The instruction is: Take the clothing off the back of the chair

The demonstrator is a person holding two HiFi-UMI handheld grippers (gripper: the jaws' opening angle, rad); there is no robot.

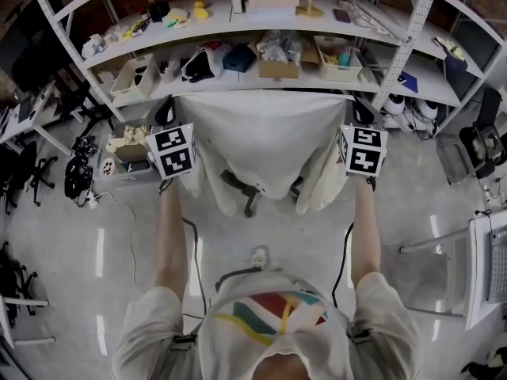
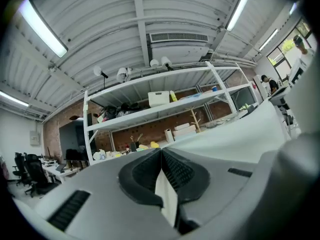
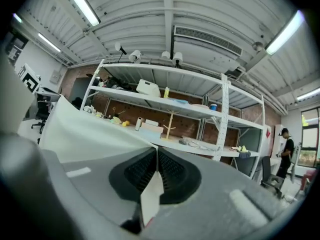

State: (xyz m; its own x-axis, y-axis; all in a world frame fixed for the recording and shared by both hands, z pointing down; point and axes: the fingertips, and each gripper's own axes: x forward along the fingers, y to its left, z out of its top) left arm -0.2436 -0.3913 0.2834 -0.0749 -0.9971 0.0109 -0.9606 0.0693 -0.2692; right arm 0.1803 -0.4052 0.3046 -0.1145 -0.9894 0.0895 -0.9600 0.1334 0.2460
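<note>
A white garment [image 1: 265, 137] hangs spread out between my two grippers, its top edge pulled straight. My left gripper [image 1: 165, 111] is shut on its upper left corner, and my right gripper [image 1: 363, 112] is shut on its upper right corner. In the left gripper view a fold of white cloth [image 2: 166, 194] is pinched between the black pads, and the garment [image 2: 240, 134] runs off to the right. In the right gripper view the pads clamp a white fold [image 3: 152, 196], with the garment [image 3: 85, 129] stretching left. Only the chair's black wheeled base [image 1: 240, 188] shows below the cloth; its back is hidden.
A white shelving rack [image 1: 261, 81] loaded with boxes and bags stands just behind the garment. Cables [image 1: 194, 252] trail across the pale floor. Black office chairs [image 1: 24, 176] stand at the left, a white table [image 1: 483, 267] at the right. A person [image 3: 287, 151] stands far off.
</note>
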